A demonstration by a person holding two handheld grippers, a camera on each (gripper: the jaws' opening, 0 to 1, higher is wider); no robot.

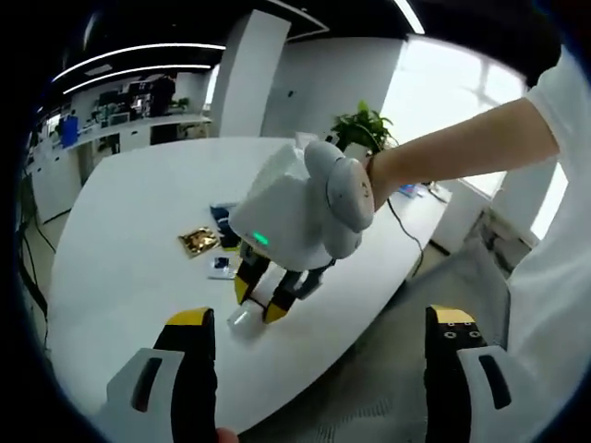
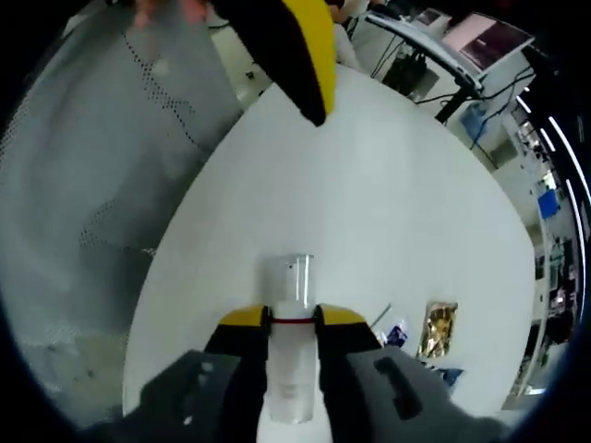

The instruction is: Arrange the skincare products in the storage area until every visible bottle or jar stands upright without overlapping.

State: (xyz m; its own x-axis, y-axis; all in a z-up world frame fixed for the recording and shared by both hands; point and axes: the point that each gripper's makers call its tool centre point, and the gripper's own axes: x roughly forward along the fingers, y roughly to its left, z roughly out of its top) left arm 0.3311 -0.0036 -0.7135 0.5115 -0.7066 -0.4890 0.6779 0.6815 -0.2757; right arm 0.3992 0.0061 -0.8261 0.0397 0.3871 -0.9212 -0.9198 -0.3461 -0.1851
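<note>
While our right gripper (image 2: 293, 320) grips the clear bottle (image 2: 290, 341) crosswise between its jaws near the white table's (image 2: 397, 194) front edge, its long axis running straight ahead, our left gripper (image 1: 319, 323) hangs wide open and well apart.

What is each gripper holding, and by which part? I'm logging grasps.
The right gripper is shut on a clear bottle, its jaws clamped around the middle, at a red band. The left gripper is open and holds nothing.
</note>
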